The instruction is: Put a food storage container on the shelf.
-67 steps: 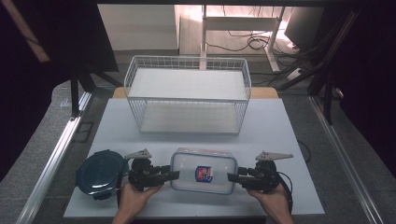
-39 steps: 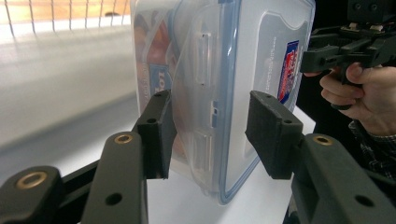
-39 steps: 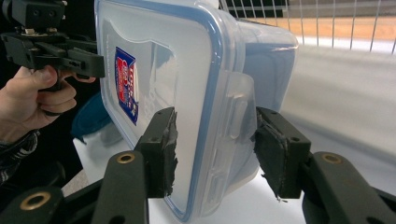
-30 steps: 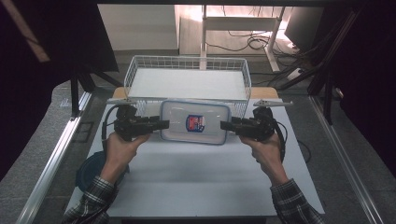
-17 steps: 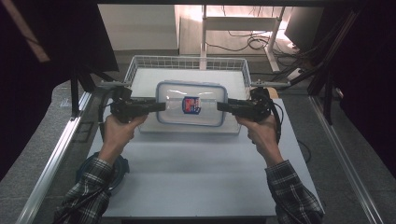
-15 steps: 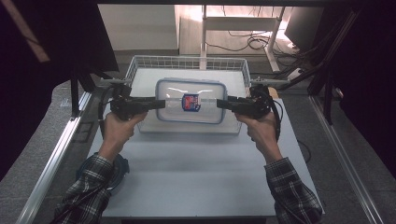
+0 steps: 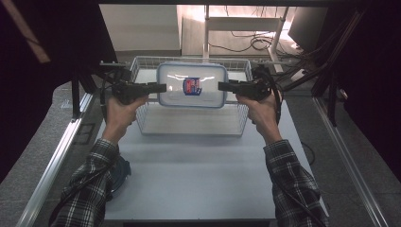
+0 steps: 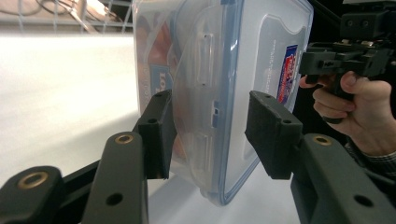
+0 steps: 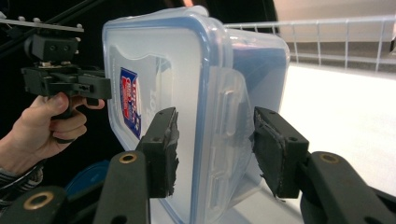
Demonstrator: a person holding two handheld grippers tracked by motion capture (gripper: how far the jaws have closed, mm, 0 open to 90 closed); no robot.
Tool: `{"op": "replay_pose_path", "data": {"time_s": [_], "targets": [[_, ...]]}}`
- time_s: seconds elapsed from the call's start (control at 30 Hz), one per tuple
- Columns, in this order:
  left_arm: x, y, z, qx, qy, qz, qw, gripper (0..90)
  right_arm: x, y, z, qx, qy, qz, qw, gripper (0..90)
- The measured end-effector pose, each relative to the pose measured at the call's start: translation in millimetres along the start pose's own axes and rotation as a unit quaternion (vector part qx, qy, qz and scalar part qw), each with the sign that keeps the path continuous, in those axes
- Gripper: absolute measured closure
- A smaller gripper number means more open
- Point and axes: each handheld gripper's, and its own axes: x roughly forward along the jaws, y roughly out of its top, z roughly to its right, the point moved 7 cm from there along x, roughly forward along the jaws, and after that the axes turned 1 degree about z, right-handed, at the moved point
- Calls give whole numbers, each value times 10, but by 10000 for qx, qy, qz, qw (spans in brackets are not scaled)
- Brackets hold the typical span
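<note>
The clear plastic box [image 7: 192, 85] has a blue-edged lid. Its red-and-blue sticker [image 7: 189, 86] is too small to read. The left gripper [image 7: 156, 88] and right gripper [image 7: 226, 87] each clamp one end, jaws half closed.

The lidded container [image 7: 192, 85] bears a red-and-blue label [image 7: 189, 86] — its lettering too blurred to read.

High view looks down from above; both gripper views face inward, sharing the container [image 7: 192, 85] close up.

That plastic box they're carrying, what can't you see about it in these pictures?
- Plastic box, high view: anything inside is hidden by the glare on the lid.
- Label, high view: words too small to read.
- Left gripper view: the box's bottom corner is cut off by the picture's lower edge.
- Wire basket: its middle is hidden behind the box.
</note>
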Motion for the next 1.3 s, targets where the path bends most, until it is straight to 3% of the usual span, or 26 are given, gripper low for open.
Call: {"op": "replay_pose_path", "data": {"time_s": [0.27, 0.43, 0.63, 1.1, 1.3], "targets": [[59, 74, -100, -125, 64, 68, 9999, 522, 92, 112, 89, 40, -103, -64, 9999, 504], [74, 88, -102, 15, 265, 62, 9996, 508, 146, 143, 100, -90, -335, -44, 9994, 473], [80, 100, -106, 107, 398, 55, 9991, 498, 184, 143, 129, -136, -445, 31, 9989, 456], [110, 66, -130, 218, 532, -135, 9983, 461, 218, 91, 164, -177, -577, -56, 9982, 448], [157, 51, -162, 71, 474, -172, 9987, 398, 292, 14, 195, -202, -718, -217, 9970, 453]]}}
